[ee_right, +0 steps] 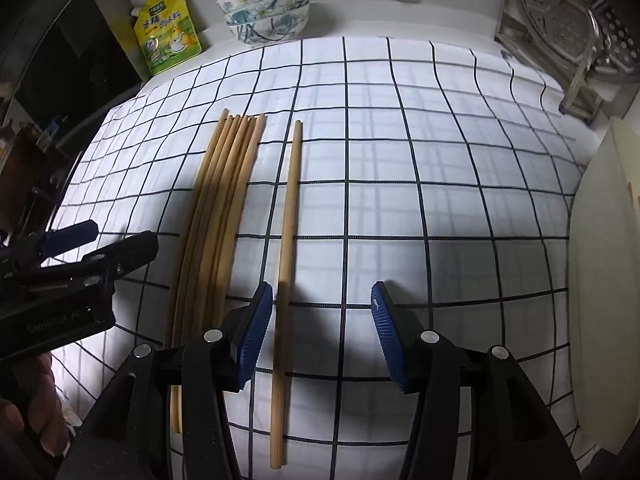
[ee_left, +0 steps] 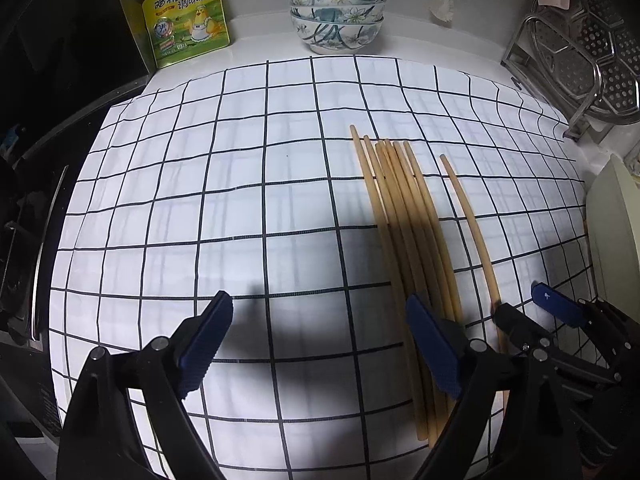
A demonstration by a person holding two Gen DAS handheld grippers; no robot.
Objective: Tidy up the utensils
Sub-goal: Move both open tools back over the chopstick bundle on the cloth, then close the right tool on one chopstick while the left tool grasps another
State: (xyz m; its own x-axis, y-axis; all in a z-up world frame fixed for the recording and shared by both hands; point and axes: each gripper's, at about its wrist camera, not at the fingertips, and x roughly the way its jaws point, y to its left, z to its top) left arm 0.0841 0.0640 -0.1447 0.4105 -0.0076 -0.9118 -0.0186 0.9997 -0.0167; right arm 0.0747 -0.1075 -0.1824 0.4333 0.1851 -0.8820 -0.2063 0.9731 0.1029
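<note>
Gathering step: your right hand-held gripper (ee_right: 322, 332) apart, straddling lone pale wooden chopstick (ee_right: 289, 240); left hand-held gripper (ee_left: 320, 344) apart. Next, probably clamp, shift beside bundle of pale wooden chopsticks (ee_right: 218, 208).

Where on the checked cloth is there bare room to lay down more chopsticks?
Bare: left of the bundle of wooden chopsticks, toward the yellow seasoning pouch; also right of the single wooden chopstick, toward the cream board. Crowded: the narrow gap between bundle and single chopstick.

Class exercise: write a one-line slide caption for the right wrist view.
Open right claw straddles a lone chopstick lying apart from the chopstick bundle on a checked cloth.
</note>
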